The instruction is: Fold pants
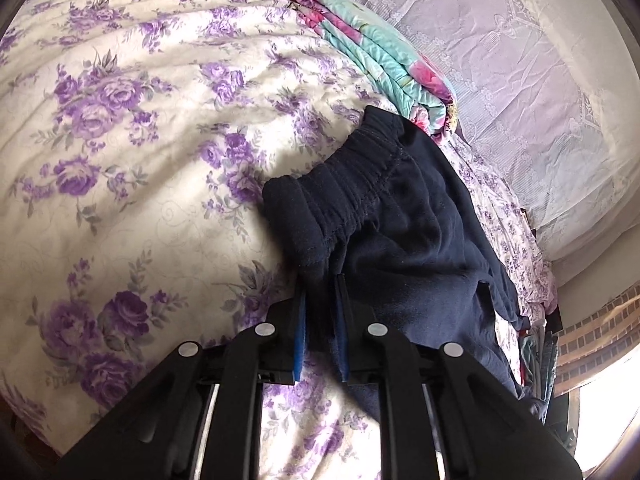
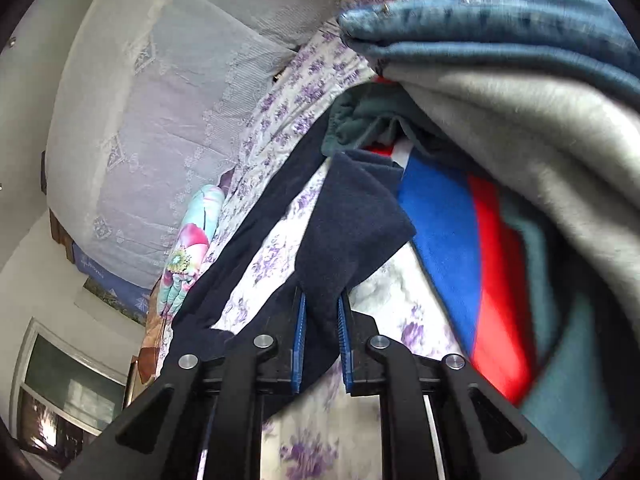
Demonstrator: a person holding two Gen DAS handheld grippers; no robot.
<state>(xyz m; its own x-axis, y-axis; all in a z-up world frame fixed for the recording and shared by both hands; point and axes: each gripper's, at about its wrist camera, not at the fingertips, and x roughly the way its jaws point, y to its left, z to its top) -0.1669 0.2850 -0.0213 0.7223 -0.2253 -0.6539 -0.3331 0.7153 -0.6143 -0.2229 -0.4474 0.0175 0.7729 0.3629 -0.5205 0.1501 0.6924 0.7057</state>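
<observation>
The dark navy pants point(image 1: 400, 216) lie on a bed with a white and purple floral cover point(image 1: 132, 152). Their elastic waistband point(image 1: 352, 176) points up and left in the left wrist view. My left gripper point(image 1: 320, 280) is shut on the waistband corner, cloth pinched between its blue pads. In the right wrist view my right gripper point(image 2: 322, 296) is shut on the navy leg end point(image 2: 352, 216), which stands up from between the pads. The rest of the pants point(image 2: 240, 240) runs away to the left.
A folded turquoise and pink floral quilt point(image 1: 380, 60) lies behind the pants by a lilac padded headboard point(image 1: 500, 60). A pile of clothes, grey point(image 2: 520, 128), blue point(image 2: 440, 232), red point(image 2: 500, 280) and denim point(image 2: 480, 20), crowds the right of the right wrist view. A window point(image 2: 60, 392) is at lower left.
</observation>
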